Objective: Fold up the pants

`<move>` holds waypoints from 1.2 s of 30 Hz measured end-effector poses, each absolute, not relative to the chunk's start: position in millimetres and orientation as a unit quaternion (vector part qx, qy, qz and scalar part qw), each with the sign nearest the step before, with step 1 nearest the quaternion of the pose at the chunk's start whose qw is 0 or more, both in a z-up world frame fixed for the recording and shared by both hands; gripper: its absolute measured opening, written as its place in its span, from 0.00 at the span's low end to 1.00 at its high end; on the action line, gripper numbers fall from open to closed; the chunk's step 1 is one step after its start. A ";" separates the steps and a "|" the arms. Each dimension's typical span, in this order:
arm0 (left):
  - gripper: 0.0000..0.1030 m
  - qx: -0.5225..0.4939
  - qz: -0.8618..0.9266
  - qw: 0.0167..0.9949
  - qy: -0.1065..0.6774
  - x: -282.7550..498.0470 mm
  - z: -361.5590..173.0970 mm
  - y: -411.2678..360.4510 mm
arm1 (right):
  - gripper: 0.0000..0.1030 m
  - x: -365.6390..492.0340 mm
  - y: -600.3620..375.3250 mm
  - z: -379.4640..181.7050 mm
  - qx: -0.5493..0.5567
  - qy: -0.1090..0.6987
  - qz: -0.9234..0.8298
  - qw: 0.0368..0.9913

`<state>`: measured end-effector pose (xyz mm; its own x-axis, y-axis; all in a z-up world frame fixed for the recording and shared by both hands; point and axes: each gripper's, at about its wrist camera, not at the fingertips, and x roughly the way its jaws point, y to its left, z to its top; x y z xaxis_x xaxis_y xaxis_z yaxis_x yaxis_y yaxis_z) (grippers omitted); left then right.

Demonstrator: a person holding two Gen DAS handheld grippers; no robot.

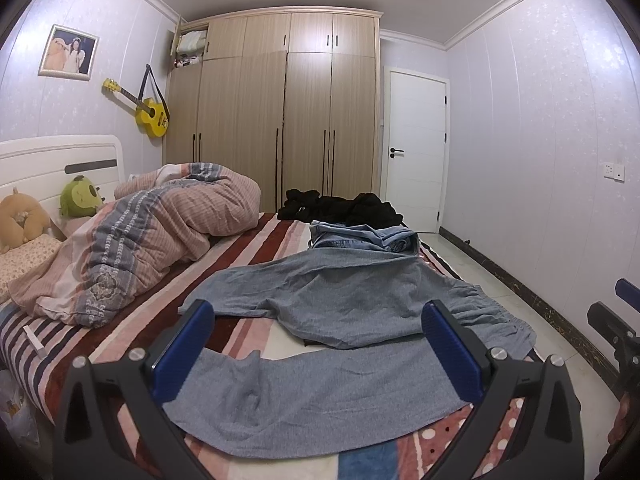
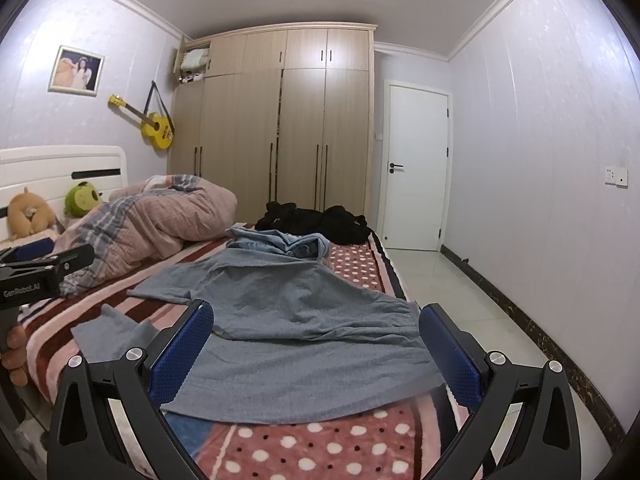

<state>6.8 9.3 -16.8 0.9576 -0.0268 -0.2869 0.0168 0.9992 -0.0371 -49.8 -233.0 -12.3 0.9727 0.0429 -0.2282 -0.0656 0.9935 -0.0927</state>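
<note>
1. Both tongs are spread wide and hold nothing: your left tongs [image 1: 318, 344] and right tongs [image 2: 316, 344] hover just above the near edge of the pants [image 1: 340, 300], which lie sprawled and rumpled on the bed [image 1: 248, 248] straight ahead of them.
2. Risk: one leg is crossed loosely over the other, so if you pinch where the layers overlap you may lift both and drag a twist into the fold.
3. Risk: the right-hand part of the pants hangs close to the bed's edge; a pull toward that side could slide it to the floor [image 2: 460, 292].
4. Risk: jeans [image 1: 360, 236] touch the far end of the pants, so a long sweep could catch them; black clothes [image 1: 340, 206] lie beyond.
5. Your left view shows the near leg running across between the fingers; your right view instead shows its end off to the left, and your hand [image 2: 14, 356] on the left tongs.
6. A quilt [image 1: 160, 232] sits far left, well apart.
</note>
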 end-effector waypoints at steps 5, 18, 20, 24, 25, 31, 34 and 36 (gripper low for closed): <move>0.99 -0.038 0.001 0.986 0.163 21.2 -29.2 31.3 | 1.00 -39.2 -244.8 -19.6 -0.014 0.136 0.049 0.989; 0.99 -0.209 0.171 0.887 0.375 88.8 -205.3 212.9 | 0.98 71.4 -356.7 -179.7 0.206 0.356 0.010 0.911; 0.99 -0.250 0.164 0.874 0.383 88.9 -229.0 232.9 | 0.98 81.9 -361.8 -189.9 0.221 0.348 0.017 0.911; 0.99 -0.303 0.150 0.861 0.381 93.3 -249.3 255.0 | 0.98 109.7 -366.1 -188.1 0.218 0.330 -0.004 0.918; 0.99 -0.305 0.149 0.860 0.381 97.8 -250.6 257.0 | 0.98 118.5 -373.1 -189.6 0.225 0.329 -0.009 0.917; 0.90 -0.320 0.139 0.859 0.374 133.3 -251.4 268.7 | 0.79 153.5 -408.5 -198.4 0.265 0.315 -0.070 0.909; 0.74 -0.315 0.158 0.859 0.373 149.9 -248.9 271.9 | 0.77 161.1 -423.4 -199.9 0.292 0.293 -0.100 0.905; 0.53 -0.308 0.170 0.858 0.374 156.0 -247.0 274.3 | 0.63 165.8 -431.2 -199.5 0.308 0.285 -0.117 0.900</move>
<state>156.0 274.3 -247.0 0.6629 0.0626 -0.7461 -0.5222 0.7528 -0.4008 165.8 -431.2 -199.5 0.8103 -0.0345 -0.5850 0.3853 0.7835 0.4875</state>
